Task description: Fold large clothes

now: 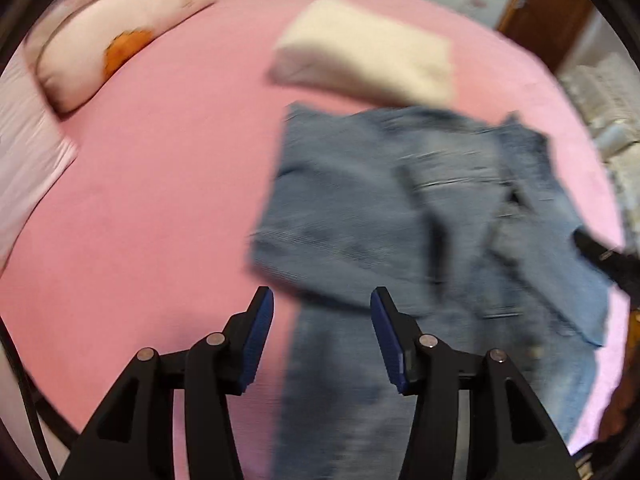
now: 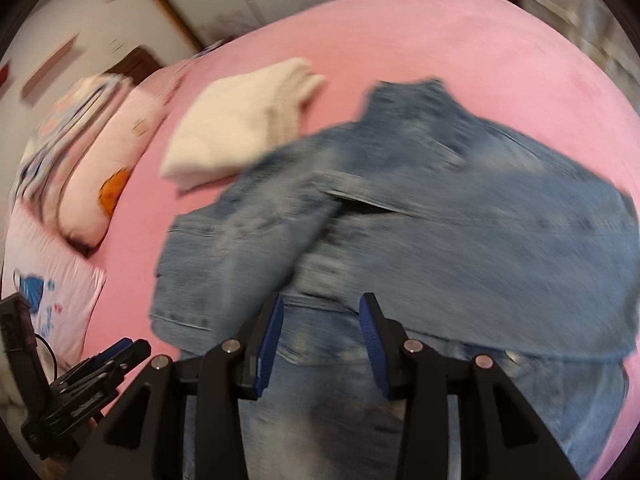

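Denim jacket (image 2: 420, 216) partly folded on pink bed (image 1: 160, 200), cream folded garment (image 1: 360, 52) just beyond. Left gripper (image 1: 322, 336) and right gripper (image 2: 322, 340): fingers apart, holding nothing.

A pink bed (image 1: 160, 200) spreads out ahead of the gripper. A pale pillow (image 1: 120, 40) with an orange patch lies far ahead to the left. A wooden door (image 1: 548, 12) stands beyond the bed, far ahead to the right.
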The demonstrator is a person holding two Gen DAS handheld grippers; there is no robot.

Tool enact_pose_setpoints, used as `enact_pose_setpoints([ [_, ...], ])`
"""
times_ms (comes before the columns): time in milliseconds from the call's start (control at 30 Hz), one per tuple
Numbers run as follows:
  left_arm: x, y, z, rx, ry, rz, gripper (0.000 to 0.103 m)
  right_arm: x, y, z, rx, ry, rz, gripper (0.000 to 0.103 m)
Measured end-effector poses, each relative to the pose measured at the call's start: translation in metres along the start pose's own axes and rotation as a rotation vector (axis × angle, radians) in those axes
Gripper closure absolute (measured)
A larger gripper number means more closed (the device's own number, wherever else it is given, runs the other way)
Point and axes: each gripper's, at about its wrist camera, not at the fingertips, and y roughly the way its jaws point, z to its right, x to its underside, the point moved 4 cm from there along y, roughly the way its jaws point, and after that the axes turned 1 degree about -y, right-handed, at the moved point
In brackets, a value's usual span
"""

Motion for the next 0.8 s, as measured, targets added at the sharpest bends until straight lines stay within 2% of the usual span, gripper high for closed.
enact_pose_setpoints([
  [100,0.004,0.023,-0.026,0.011,-0.038,-0.062,0.054,-0.010,0.023,-0.047,0.018,-0.117,-0.014,0.063],
  [233,0.005,0.048,-0.034,0.053,-0.057,-0.103,0.054,-0.018,0.065,-0.096,0.089,-0.253,-0.056,0.062],
  [400,0.001,0.065,-0.039,0.122,-0.081,-0.126,0.054,-0.017,0.129,-0.120,0.213,-0.362,-0.153,0.062],
  [500,0.000,0.075,-0.035,0.145,-0.083,-0.144,0.054,-0.006,0.166,-0.122,0.332,-0.434,-0.267,0.062],
  [600,-0.001,0.078,-0.034,0.155,-0.069,-0.147,0.054,0.000,0.178,-0.124,0.390,-0.474,-0.291,0.062],
  [633,-0.001,0.079,-0.034,0.156,-0.068,-0.150,0.054,0.001,0.178,-0.124,0.390,-0.469,-0.288,0.065],
  [667,-0.001,0.079,-0.034,0.158,-0.068,-0.153,0.054,0.000,0.177,-0.122,0.378,-0.448,-0.278,0.072],
  [700,-0.001,0.080,-0.035,0.160,-0.069,-0.154,0.054,-0.002,0.175,-0.119,0.365,-0.430,-0.271,0.083],
  [800,-0.001,0.079,-0.034,0.160,-0.072,-0.155,0.054,-0.009,0.159,-0.112,0.303,-0.381,-0.234,0.090],
])
